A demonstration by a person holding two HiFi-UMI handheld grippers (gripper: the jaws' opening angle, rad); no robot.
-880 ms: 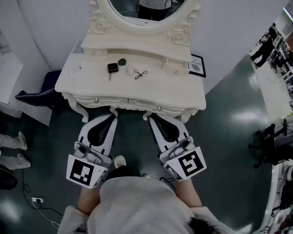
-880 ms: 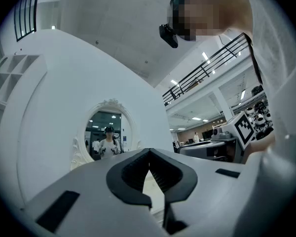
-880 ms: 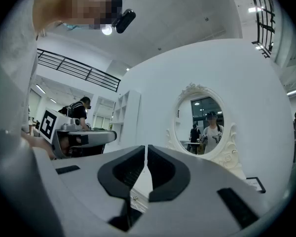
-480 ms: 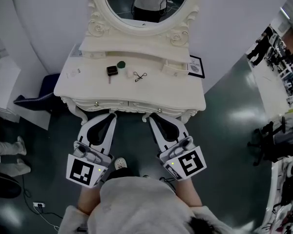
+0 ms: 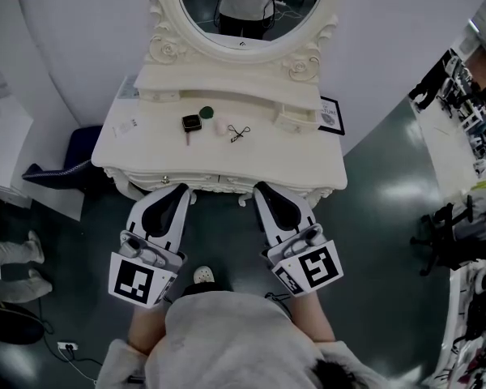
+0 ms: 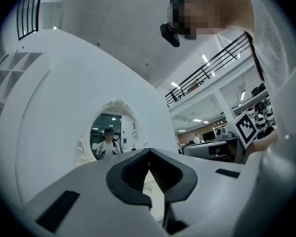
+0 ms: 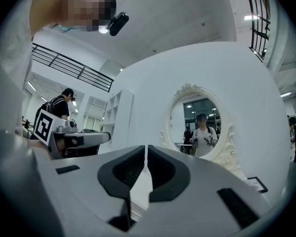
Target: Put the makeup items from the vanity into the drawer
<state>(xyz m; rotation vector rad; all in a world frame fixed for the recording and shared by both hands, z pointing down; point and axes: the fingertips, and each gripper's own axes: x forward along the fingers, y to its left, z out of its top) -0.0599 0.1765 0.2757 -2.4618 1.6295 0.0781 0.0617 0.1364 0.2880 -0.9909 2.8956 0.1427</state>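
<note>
On the white vanity [image 5: 308, 156] lie a dark square compact [image 5: 191, 123], a green round item [image 5: 206, 113], a small pale item [image 5: 221, 127] and an eyelash curler [image 5: 240, 132]. The drawer front [image 5: 166, 180] with small knobs is closed. My left gripper [image 5: 181, 190] and right gripper [image 5: 264, 189] are held side by side just before the vanity's front edge, both shut and empty. In the left gripper view the gripper [image 6: 149, 154] has its jaws touching. In the right gripper view the gripper [image 7: 146, 149] shows its jaws together too.
An oval mirror [image 5: 247, 6] tops the vanity, with a raised shelf [image 5: 227, 83] below it. A small framed picture [image 5: 330, 115] stands at the back right, a small open box [image 5: 294, 121] beside it. A dark bag [image 5: 61, 168] lies on the floor at left.
The vanity sits a little lower in the head view and both grippers' tips are now right at its front edge. The jaws stay shut.
</note>
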